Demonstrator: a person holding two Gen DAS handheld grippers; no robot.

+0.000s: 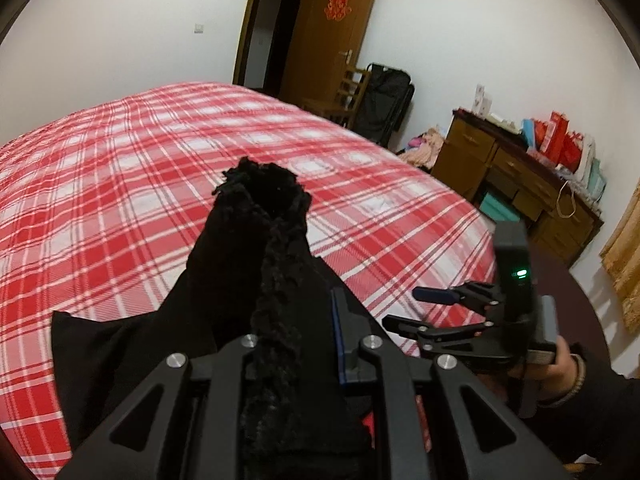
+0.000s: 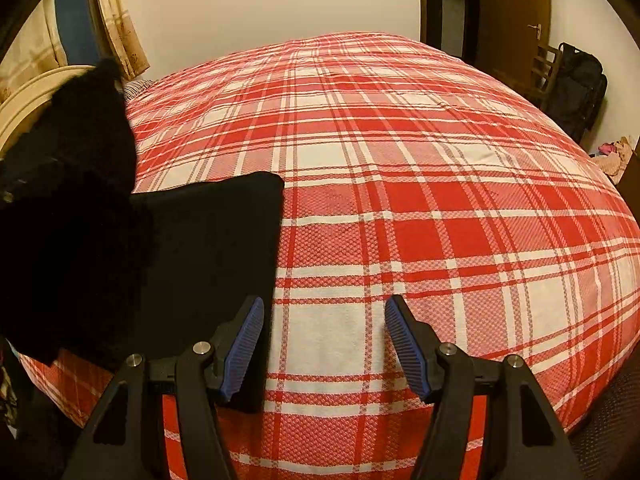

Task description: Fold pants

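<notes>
While gaping, right hand-held gripper (image 2: 324, 344) empty.

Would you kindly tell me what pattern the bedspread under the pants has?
The bedspread is a red-and-white plaid, clearest in the right wrist view.

Matt black knitted cloth is seen in the pants (image 1: 276, 240); woven plaid cloth covers the bed (image 2: 400, 200); ribbed blue pads (image 2: 404, 344) line the right hand-held gripper (image 2: 324, 344).
</notes>
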